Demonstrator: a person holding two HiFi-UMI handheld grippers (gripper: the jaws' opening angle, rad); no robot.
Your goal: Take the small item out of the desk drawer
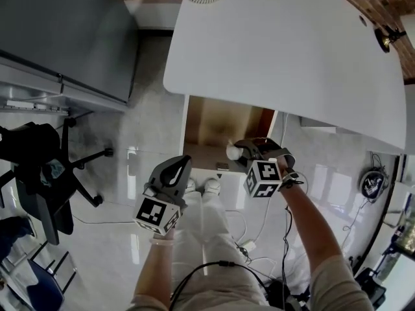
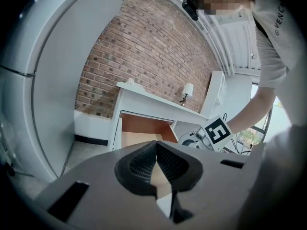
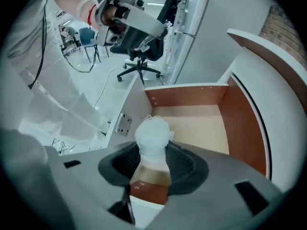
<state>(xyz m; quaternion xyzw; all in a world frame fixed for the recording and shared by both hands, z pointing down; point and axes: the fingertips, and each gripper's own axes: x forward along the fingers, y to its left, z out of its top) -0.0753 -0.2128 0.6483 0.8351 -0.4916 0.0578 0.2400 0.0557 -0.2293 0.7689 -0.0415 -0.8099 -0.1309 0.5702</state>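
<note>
A small white crumpled item [image 3: 152, 135] sits pinched between the pads of my right gripper [image 3: 152, 153], which is shut on it. In the head view this gripper [image 1: 241, 149] holds the item [image 1: 233, 152] just above the front of the open desk drawer [image 1: 220, 125]. The drawer's wooden inside [image 3: 192, 123] looks bare. My left gripper [image 1: 183, 166] hangs to the left, in front of the drawer, apart from it. Its jaws are shut with nothing between them [image 2: 156, 164]. The drawer [image 2: 144, 131] and the right gripper's marker cube [image 2: 218, 131] lie ahead of it.
The white desk top [image 1: 285, 50] overhangs the drawer. A black office chair [image 1: 45, 167] stands at the left under a grey cabinet [image 1: 65, 37]. Cables [image 1: 246, 245] lie on the glossy floor by the person's legs. A small lamp [image 2: 188, 90] stands on the desk.
</note>
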